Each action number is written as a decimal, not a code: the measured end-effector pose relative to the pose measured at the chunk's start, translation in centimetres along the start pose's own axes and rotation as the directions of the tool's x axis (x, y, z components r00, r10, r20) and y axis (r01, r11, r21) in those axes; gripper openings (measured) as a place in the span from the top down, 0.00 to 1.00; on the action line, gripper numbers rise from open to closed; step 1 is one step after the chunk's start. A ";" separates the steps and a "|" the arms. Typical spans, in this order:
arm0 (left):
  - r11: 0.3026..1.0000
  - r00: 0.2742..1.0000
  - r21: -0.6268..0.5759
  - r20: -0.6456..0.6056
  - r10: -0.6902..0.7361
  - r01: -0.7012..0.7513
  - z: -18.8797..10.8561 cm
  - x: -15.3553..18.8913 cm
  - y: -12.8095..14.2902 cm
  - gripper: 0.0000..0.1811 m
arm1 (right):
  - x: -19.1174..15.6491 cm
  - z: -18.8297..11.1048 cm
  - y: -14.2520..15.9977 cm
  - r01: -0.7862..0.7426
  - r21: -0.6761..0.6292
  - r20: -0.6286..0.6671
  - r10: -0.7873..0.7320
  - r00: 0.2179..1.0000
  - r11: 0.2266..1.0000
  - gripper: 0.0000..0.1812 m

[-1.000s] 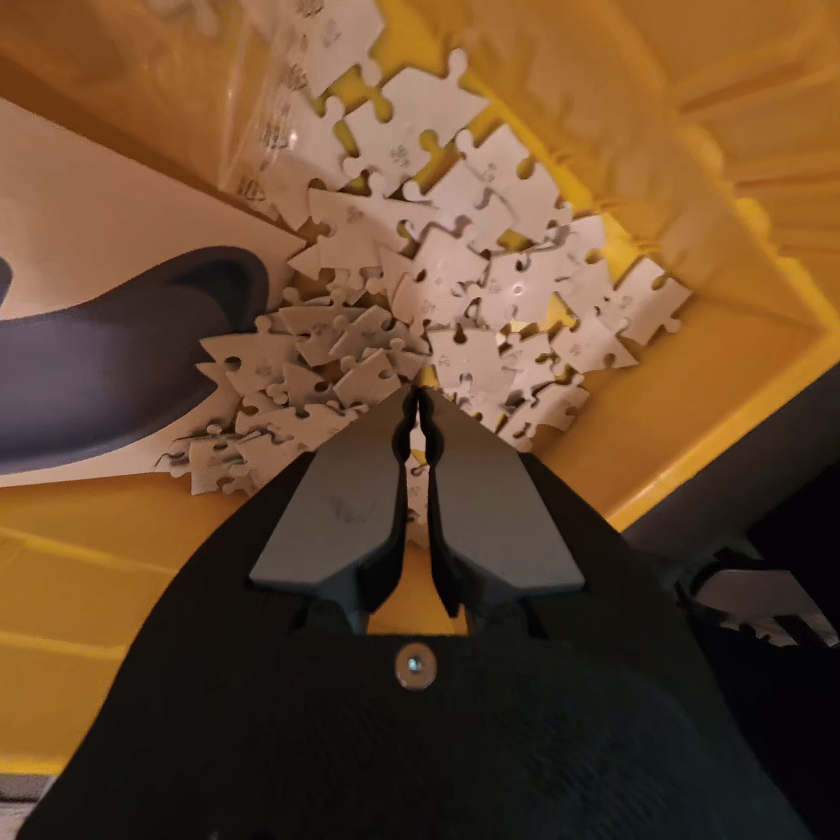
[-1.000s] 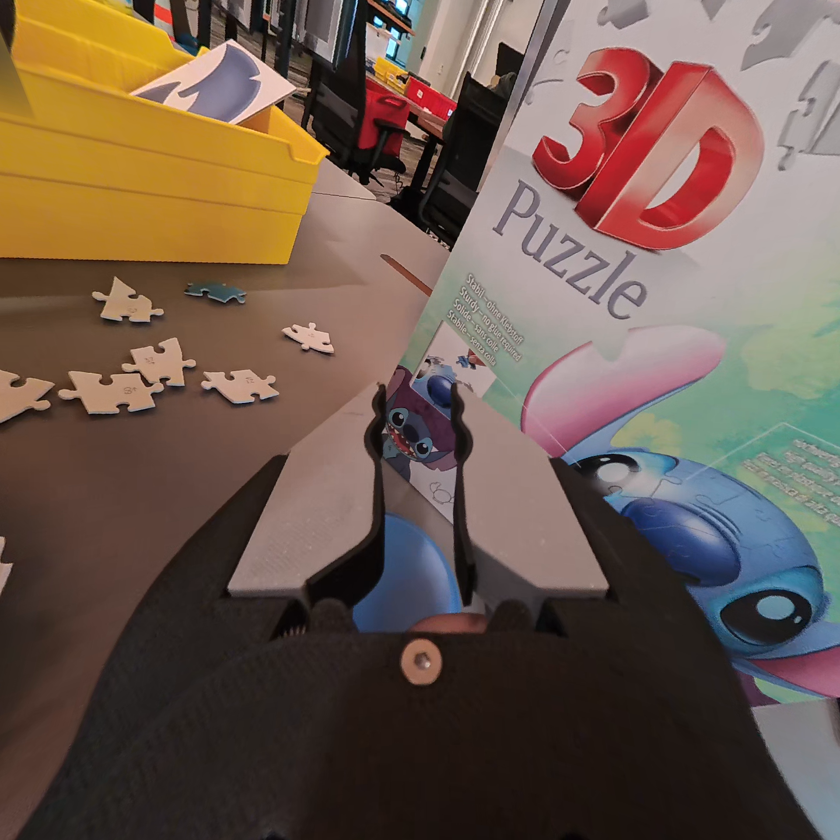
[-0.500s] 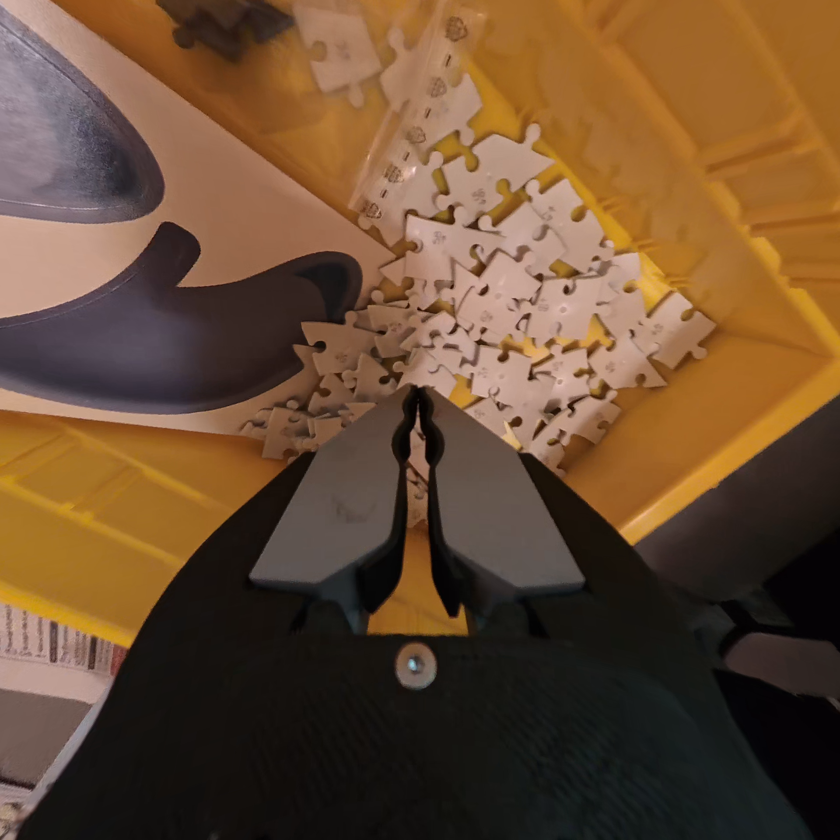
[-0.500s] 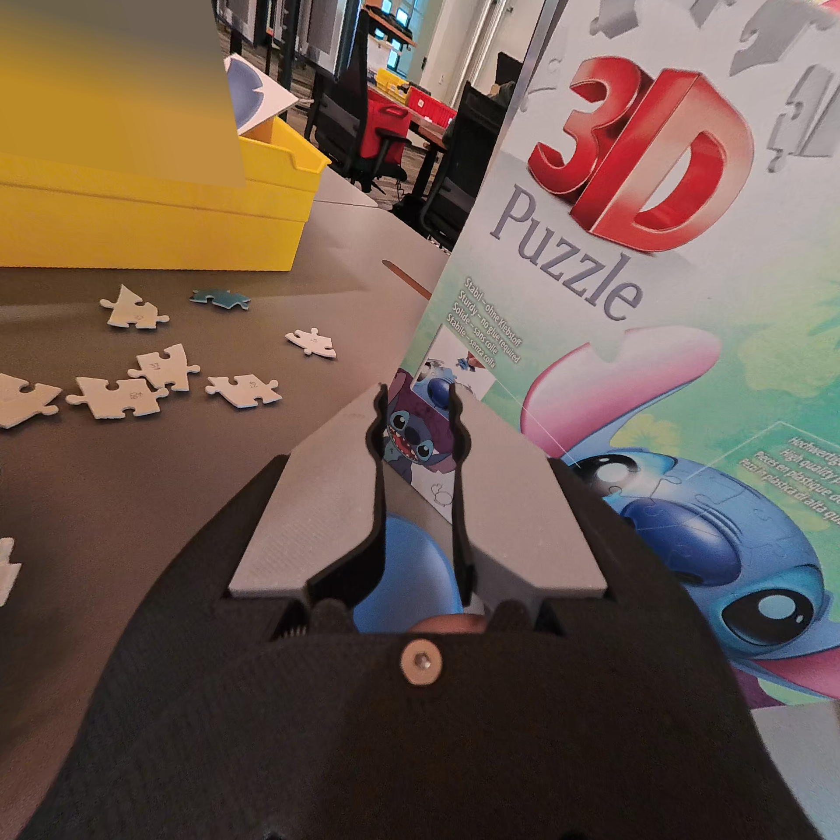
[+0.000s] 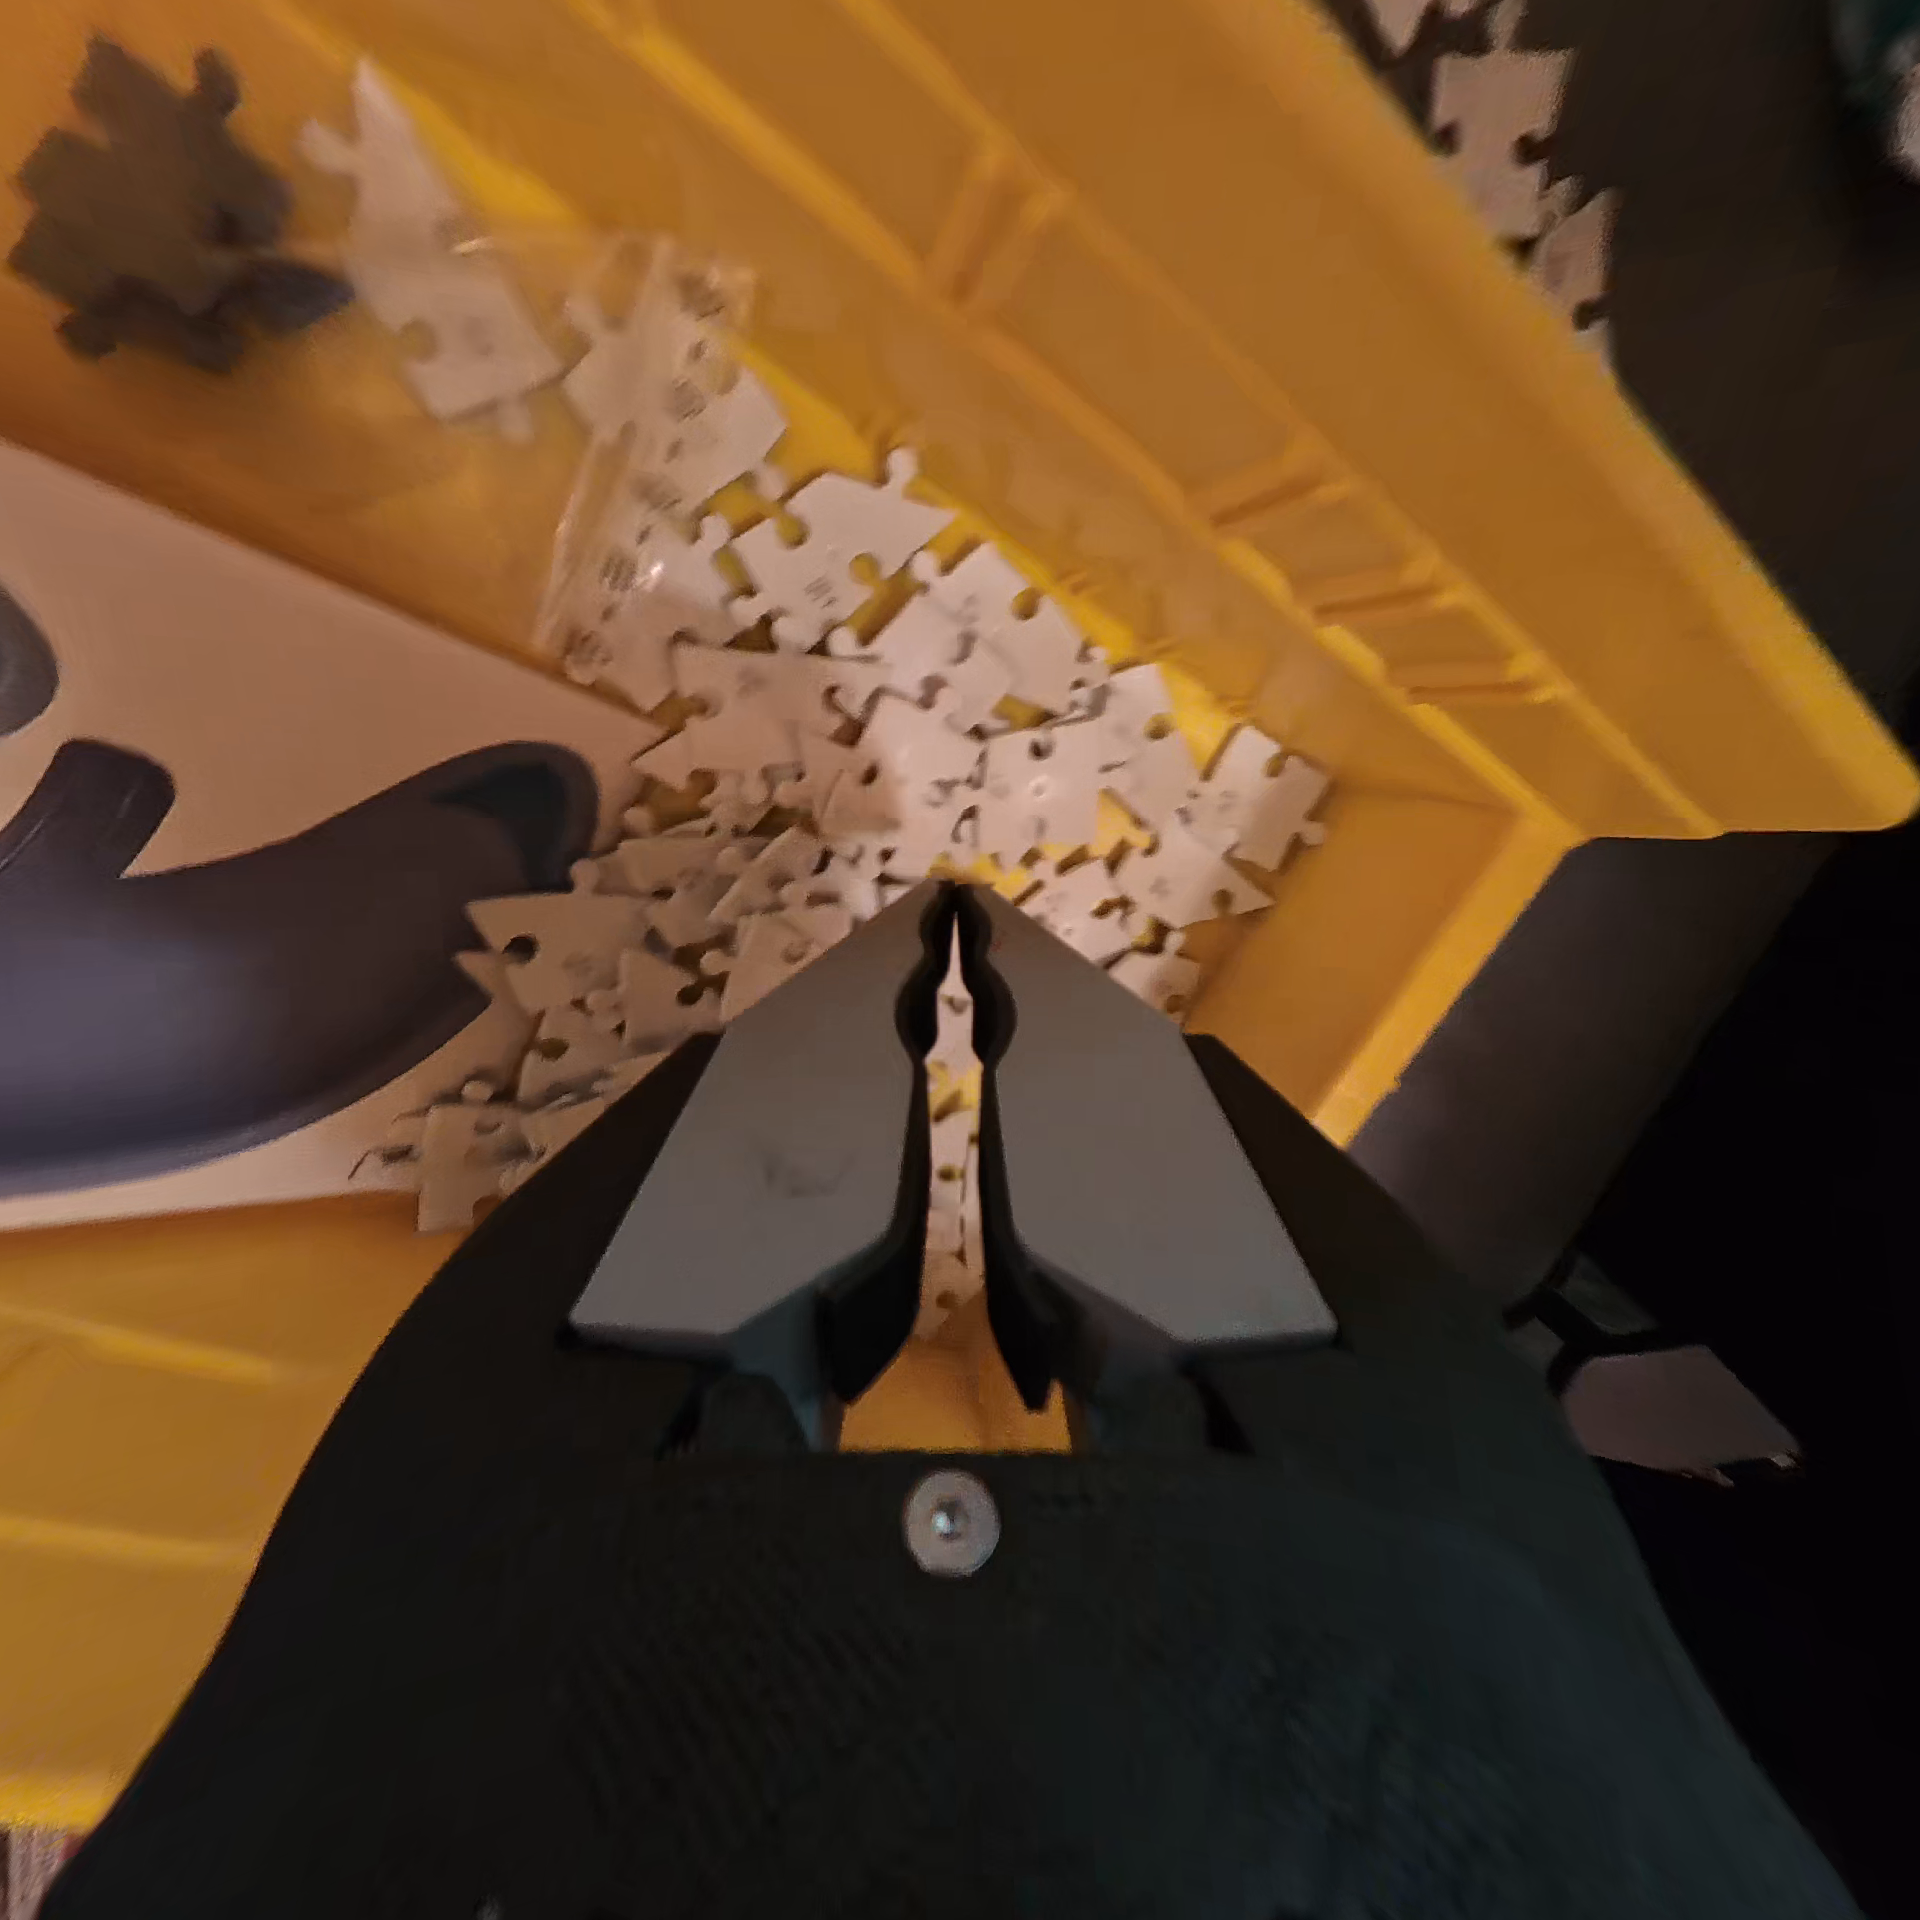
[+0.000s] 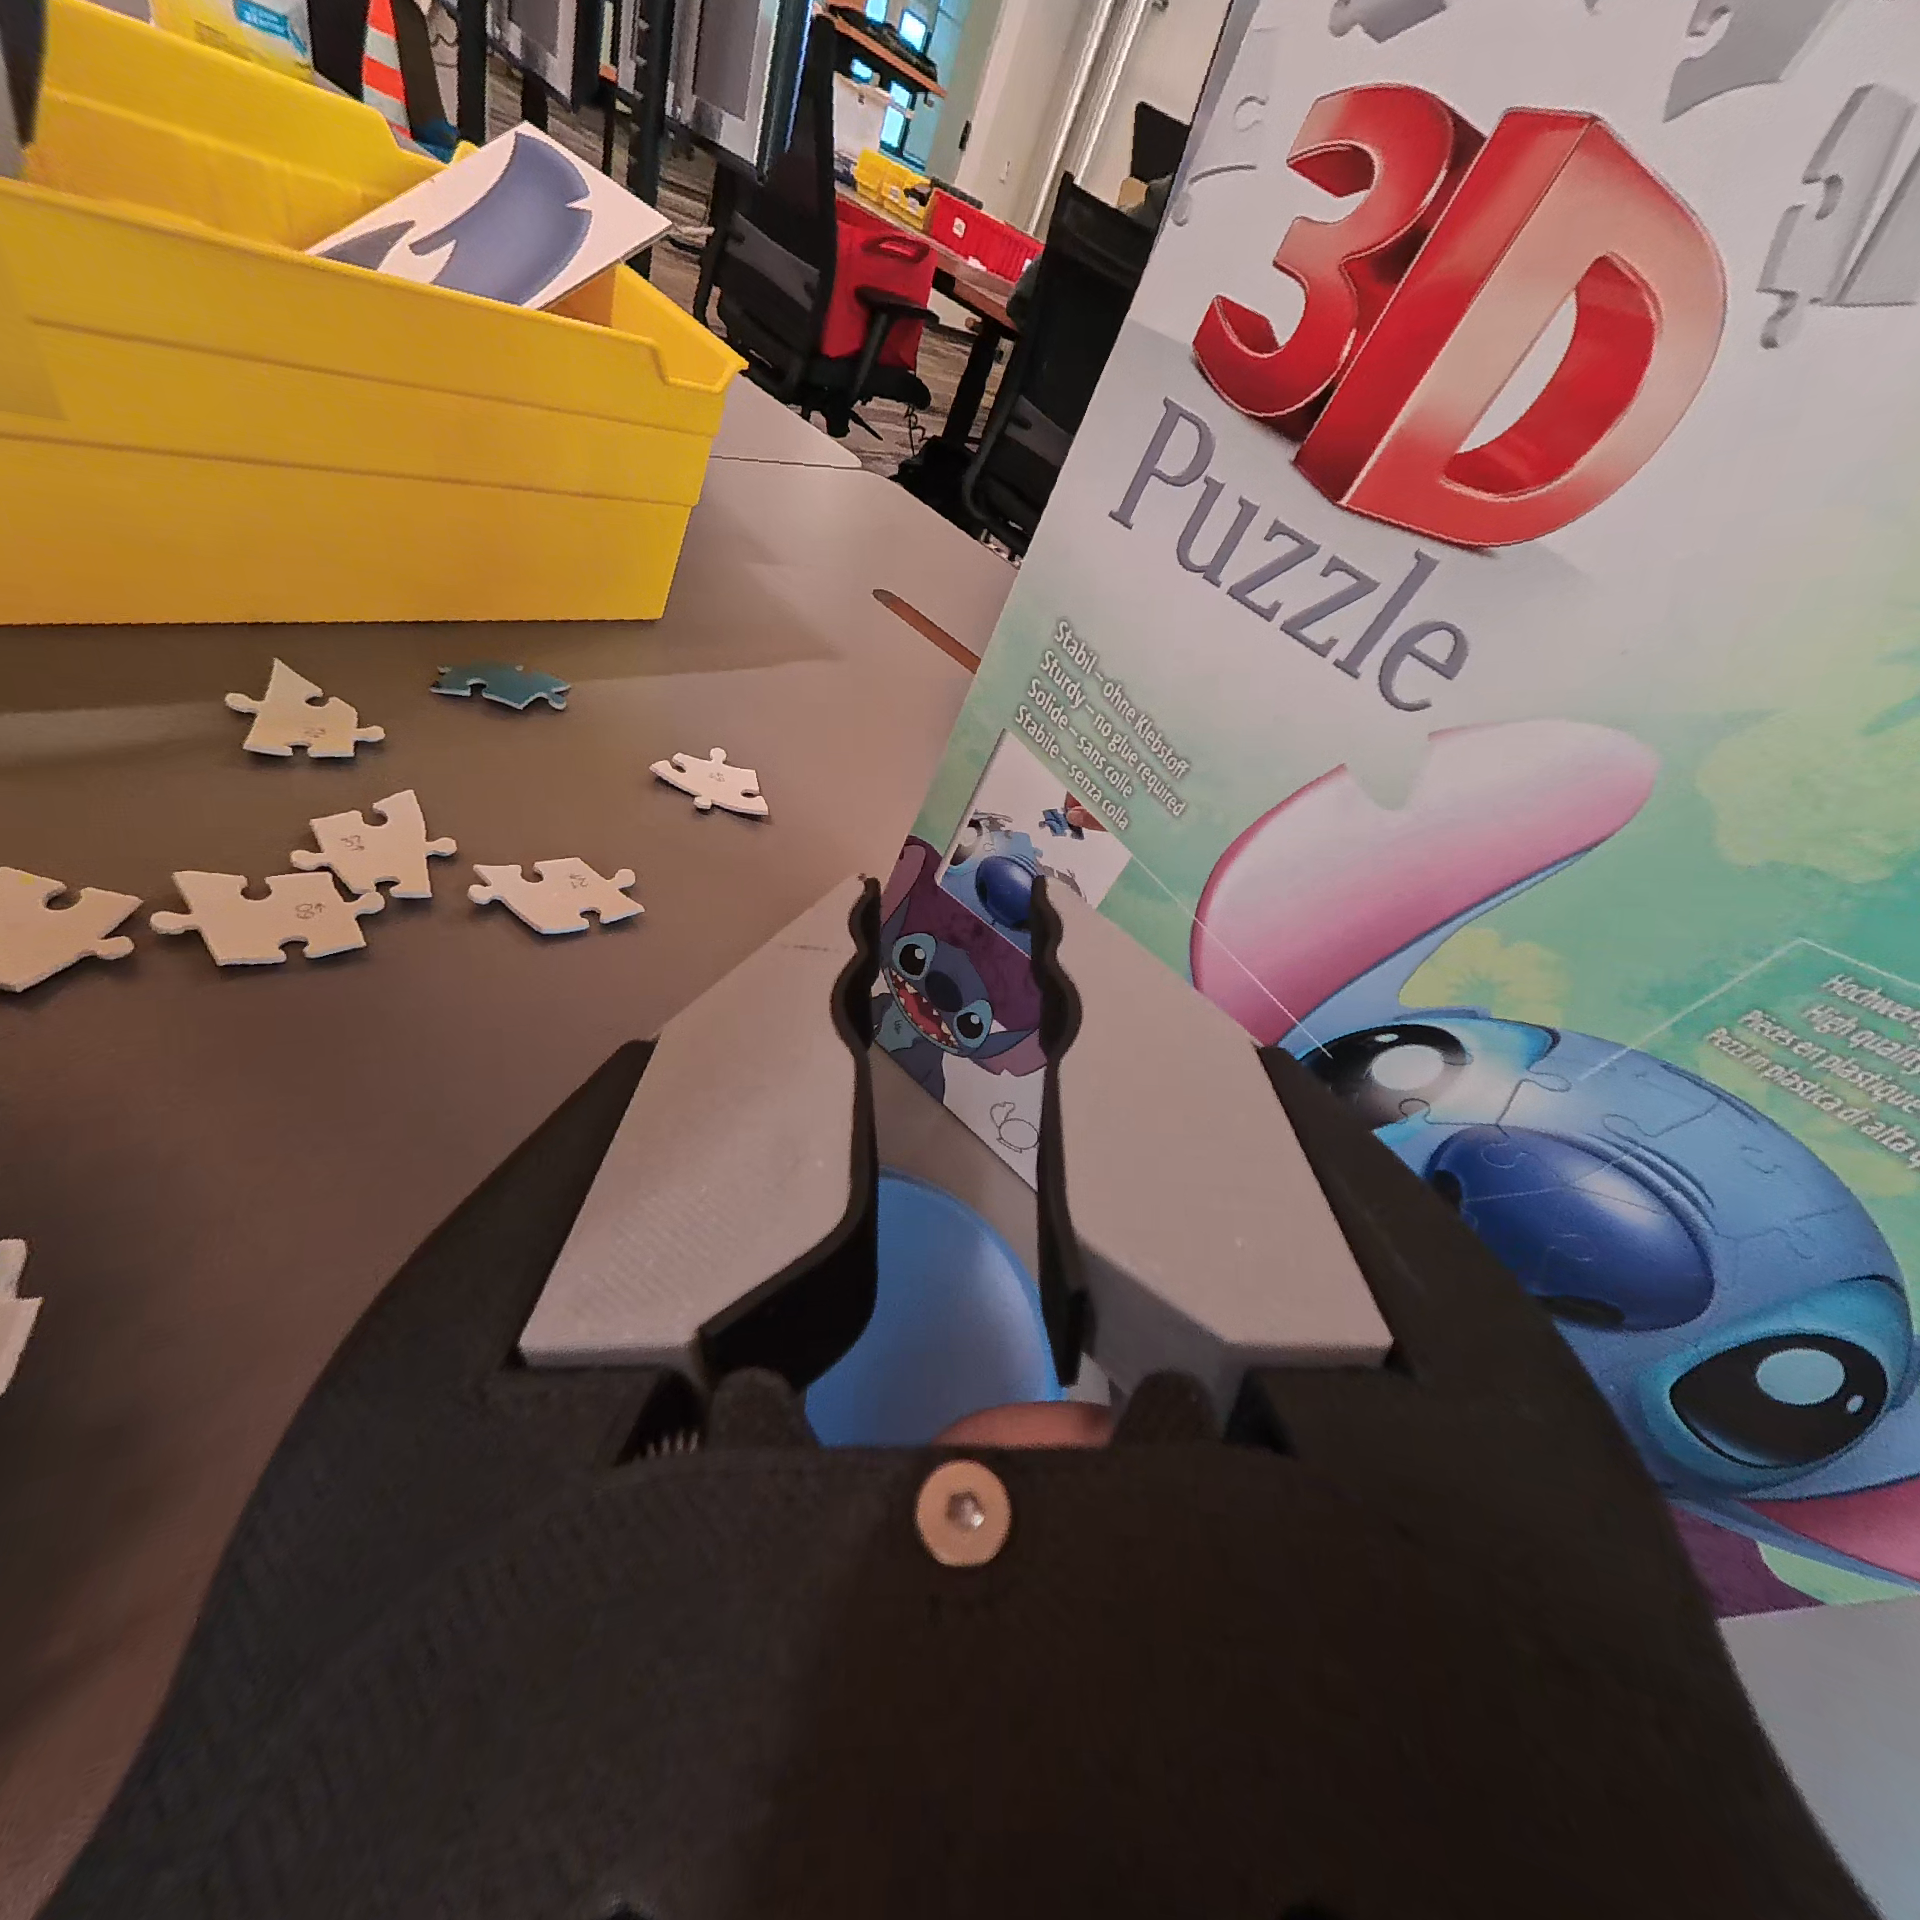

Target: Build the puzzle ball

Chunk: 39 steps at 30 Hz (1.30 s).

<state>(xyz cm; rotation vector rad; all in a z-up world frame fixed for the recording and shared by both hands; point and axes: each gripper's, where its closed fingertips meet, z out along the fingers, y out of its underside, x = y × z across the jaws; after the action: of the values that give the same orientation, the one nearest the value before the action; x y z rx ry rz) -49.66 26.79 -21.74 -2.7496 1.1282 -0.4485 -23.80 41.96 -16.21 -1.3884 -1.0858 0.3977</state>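
Left gripper [image 5: 951, 896], tips together, is hovering over pieces [image 5: 935, 748] heaped in the bin [image 5: 1195, 343] corner; right gripper [image 6: 951, 904] is gaping, empty, beside the box [image 6: 1507, 644].

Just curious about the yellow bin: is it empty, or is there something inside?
Not empty. The yellow bin holds a heap of pale puzzle pieces in its corner, beside a printed card.

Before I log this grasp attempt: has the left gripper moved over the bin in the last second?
Yes. The left gripper backed away, then returned toward the piece pile in the yellow bin.
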 end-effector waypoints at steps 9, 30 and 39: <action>0.990 0.988 -0.115 0.135 -0.071 0.087 1.5 -2.9 1.8 1.00 | 0.0 0.0 0.1 -0.008 -0.002 0.003 0.008 1.000 1.000 0.86; 0.991 0.979 -0.117 0.202 -0.037 0.062 1.2 -3.8 1.9 1.00 | 0.0 0.0 0.1 -0.017 -0.003 0.010 0.017 1.000 1.000 0.86; 0.998 0.960 0.051 0.276 -0.041 0.028 -0.1 -5.2 -1.3 1.00 | -0.1 0.0 0.2 -0.019 -0.002 0.014 0.019 1.000 1.000 0.86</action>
<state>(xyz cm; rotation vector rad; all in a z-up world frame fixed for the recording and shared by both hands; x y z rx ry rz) -52.33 31.33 -22.44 -2.6867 0.9884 -0.0862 -23.77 41.95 -16.37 -1.4007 -1.0857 0.4211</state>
